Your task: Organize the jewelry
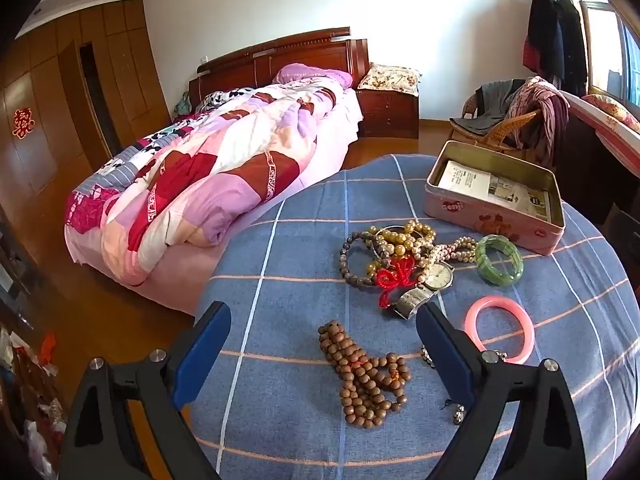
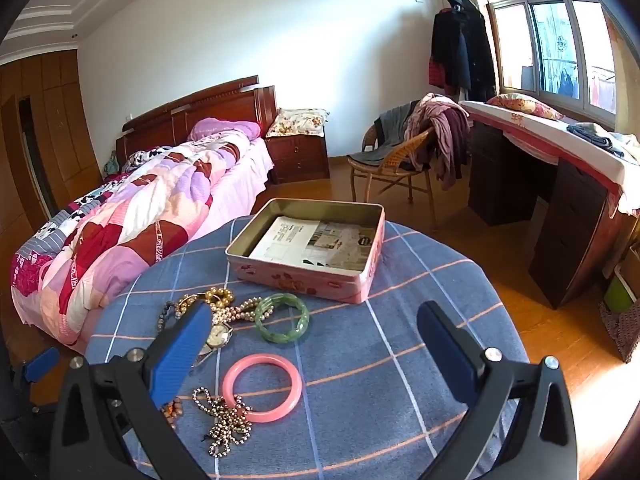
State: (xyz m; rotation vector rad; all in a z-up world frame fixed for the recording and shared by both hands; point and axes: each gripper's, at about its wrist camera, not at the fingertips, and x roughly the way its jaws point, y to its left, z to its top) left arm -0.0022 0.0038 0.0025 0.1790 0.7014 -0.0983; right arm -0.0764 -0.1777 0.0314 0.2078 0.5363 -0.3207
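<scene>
- Step: start; nothing picked. Left tool point(image 1: 323, 344) and right tool point(image 2: 314, 340) both spread, empty.
- Jewelry heap — brown wooden bead strand point(image 1: 366, 380), pink ring bangle point(image 2: 262, 387), green bangle point(image 2: 282, 317) — mid-tabletop; open pink tin box point(image 2: 308, 280) toward far edge.
- Next, likely: close on one piece, carry to tin.

"senji" logo on pink tin point(image 1: 496, 216) side, printed leaflet point(image 1: 496, 190) inside unreadable

You've got a bed point(image 2: 132, 216) with a patchwork quilt point(image 2: 120, 232) as the landmark. Right of its headboard: a nightstand point(image 2: 298, 156) carrying a floral cushion point(image 2: 296, 120). Further right of the bed, a wicker chair point(image 2: 394, 168) draped in clothes, then a dark desk point(image 2: 560, 208) under the window point(image 2: 552, 48).
</scene>
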